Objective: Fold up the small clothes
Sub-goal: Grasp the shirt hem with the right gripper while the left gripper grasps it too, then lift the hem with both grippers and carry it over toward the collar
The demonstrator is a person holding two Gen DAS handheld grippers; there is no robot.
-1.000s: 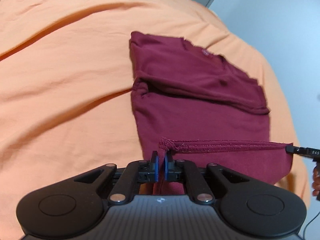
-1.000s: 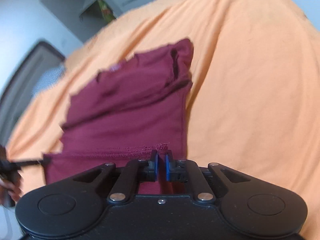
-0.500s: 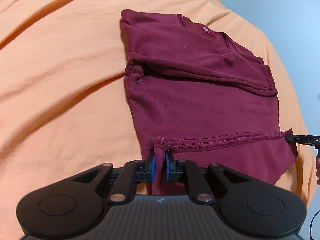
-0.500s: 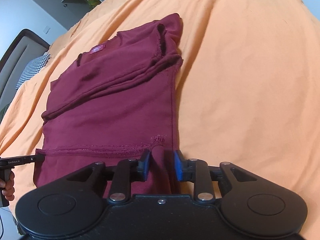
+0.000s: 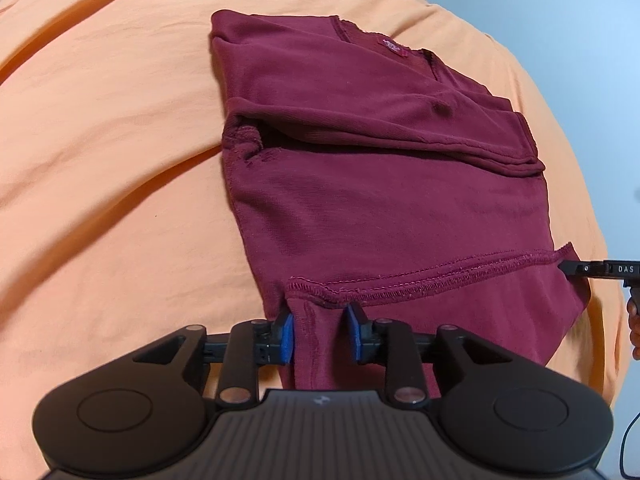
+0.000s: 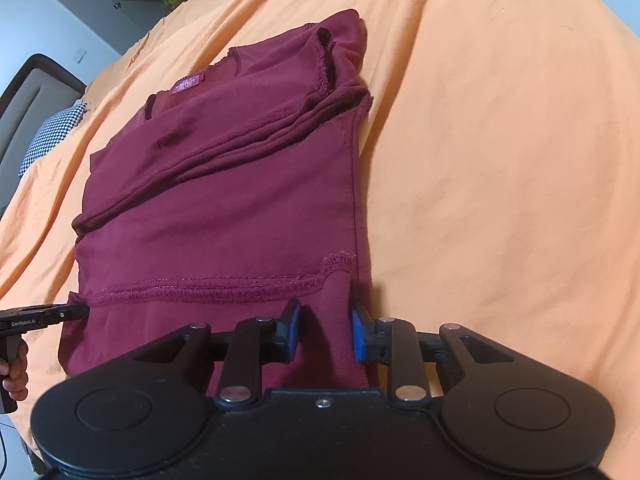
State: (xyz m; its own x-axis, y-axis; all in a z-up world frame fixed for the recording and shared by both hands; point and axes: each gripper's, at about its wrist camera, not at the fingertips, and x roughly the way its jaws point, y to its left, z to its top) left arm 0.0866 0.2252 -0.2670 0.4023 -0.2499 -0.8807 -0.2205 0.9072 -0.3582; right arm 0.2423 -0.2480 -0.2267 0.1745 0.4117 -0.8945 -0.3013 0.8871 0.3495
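Note:
A maroon shirt (image 5: 384,184) lies on an orange bedsheet (image 5: 112,160), sleeves folded in, its bottom hem folded up over the body. My left gripper (image 5: 319,332) stands open at the hem's left corner, cloth lying loose between its blue pads. In the right wrist view the same shirt (image 6: 224,184) shows, and my right gripper (image 6: 325,330) is open at the hem's right corner, with fabric between the pads ungripped. Each gripper's tip shows at the other view's edge: the right gripper's fingertips (image 5: 576,270), the left gripper's fingertips (image 6: 76,313).
The orange bedsheet (image 6: 500,160) spreads wide around the shirt, wrinkled on the left. A checked pillow (image 6: 52,136) and a dark headboard (image 6: 28,80) sit at the far end. A hand (image 6: 12,364) holds the left gripper's handle.
Both grippers have gone from shut on the hem corners to open, the right one first. The hem has come down onto the shirt body, and both grippers have lowered toward it.

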